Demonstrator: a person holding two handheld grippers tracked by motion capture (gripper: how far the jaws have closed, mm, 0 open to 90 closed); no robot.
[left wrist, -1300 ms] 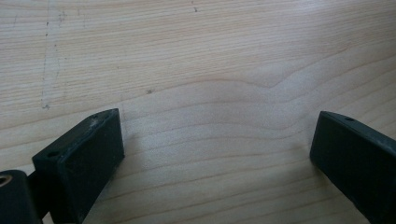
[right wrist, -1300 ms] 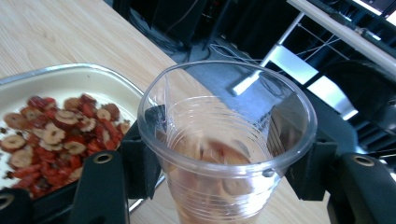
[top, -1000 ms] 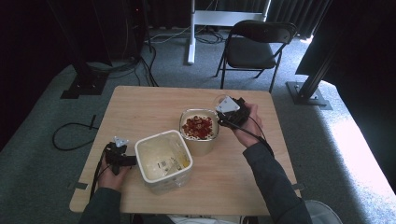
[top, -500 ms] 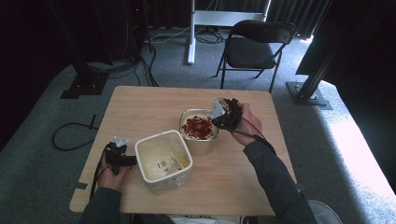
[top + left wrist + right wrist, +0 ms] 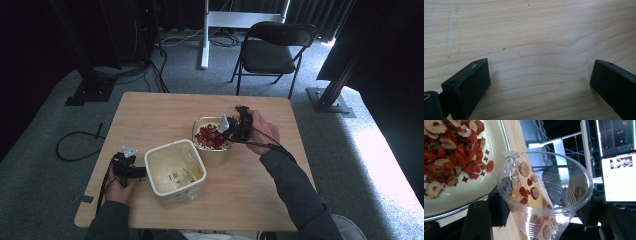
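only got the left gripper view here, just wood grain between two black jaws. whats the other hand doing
Observer: The right claw is shut on a clear plastic cup, tipped on its side next to the bowl of red dried fruit.
Operator: anything in the cup
Observer: A few red and pale fruit pieces cling to its inner wall.
Operator: and whats near my claw
Observer: In the high view the left claw sits at the left side of a big cream tub; whether it touches it I can't tell.
Operator: tub full?
Observer: It looks nearly empty, with a yellowish smear on the inside.
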